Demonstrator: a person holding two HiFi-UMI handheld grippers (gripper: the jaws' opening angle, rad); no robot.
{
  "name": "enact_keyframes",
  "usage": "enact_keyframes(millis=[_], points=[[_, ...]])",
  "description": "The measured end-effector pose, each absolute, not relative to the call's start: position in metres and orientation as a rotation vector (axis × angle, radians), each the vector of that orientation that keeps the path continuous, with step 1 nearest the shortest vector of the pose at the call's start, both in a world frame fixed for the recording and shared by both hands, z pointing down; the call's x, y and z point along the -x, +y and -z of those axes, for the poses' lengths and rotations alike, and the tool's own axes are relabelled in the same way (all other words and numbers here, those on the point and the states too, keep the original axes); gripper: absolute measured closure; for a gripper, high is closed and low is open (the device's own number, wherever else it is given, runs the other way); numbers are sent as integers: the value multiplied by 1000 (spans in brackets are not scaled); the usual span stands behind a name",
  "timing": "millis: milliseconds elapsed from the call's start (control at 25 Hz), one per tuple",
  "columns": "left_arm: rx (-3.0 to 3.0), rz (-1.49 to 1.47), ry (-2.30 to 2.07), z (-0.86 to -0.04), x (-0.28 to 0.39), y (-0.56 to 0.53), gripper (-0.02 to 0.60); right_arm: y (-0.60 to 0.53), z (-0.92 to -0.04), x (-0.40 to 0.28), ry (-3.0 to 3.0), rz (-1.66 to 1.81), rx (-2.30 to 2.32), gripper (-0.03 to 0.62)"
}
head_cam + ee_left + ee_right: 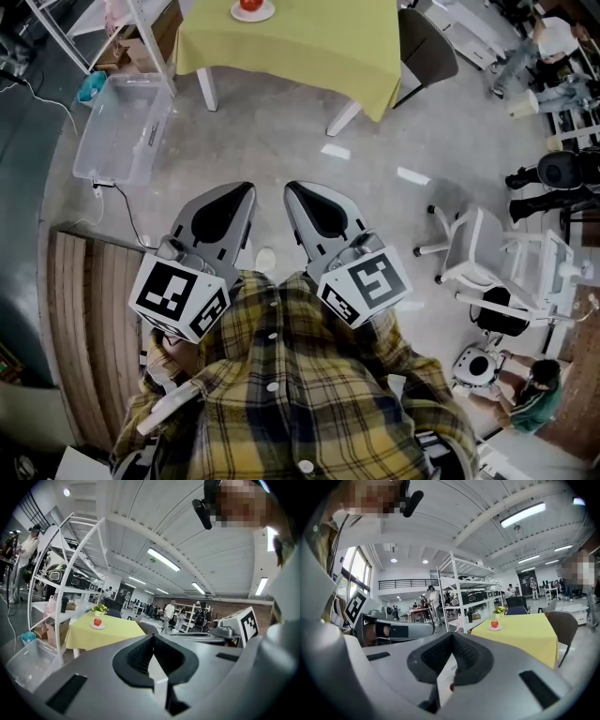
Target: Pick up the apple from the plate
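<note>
You held both grippers close to your body, side by side, pointing at a table far in front of you. Your left gripper (247, 188) was pressed shut with nothing in it. Your right gripper (290, 187) was pressed shut too, and it held nothing. The red apple (97, 621) sat on a little white plate (98, 626) on the table with the yellow cloth (112, 633). It was well away from both grippers. A small pot of yellow flowers (100, 609) stood just behind the plate. A tall white shelf (51, 581) stood beside the table. A see-through box (122, 127) lay on the floor near it. A brown chair (427, 45) stood at the table's other side. Your checked shirt (281, 394) showed below the grippers.
</note>
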State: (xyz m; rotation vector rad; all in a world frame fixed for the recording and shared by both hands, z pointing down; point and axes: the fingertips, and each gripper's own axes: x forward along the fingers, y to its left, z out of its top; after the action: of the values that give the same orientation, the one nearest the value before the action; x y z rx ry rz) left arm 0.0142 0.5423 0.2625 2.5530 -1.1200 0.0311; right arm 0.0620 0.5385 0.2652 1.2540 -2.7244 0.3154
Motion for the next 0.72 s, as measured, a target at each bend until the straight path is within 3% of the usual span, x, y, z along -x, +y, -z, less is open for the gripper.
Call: enact_keyframes(millis=[720], points=[[-2602, -60, -1006, -265, 55, 369, 574, 365, -270, 11, -2667, -332, -1353, 597]])
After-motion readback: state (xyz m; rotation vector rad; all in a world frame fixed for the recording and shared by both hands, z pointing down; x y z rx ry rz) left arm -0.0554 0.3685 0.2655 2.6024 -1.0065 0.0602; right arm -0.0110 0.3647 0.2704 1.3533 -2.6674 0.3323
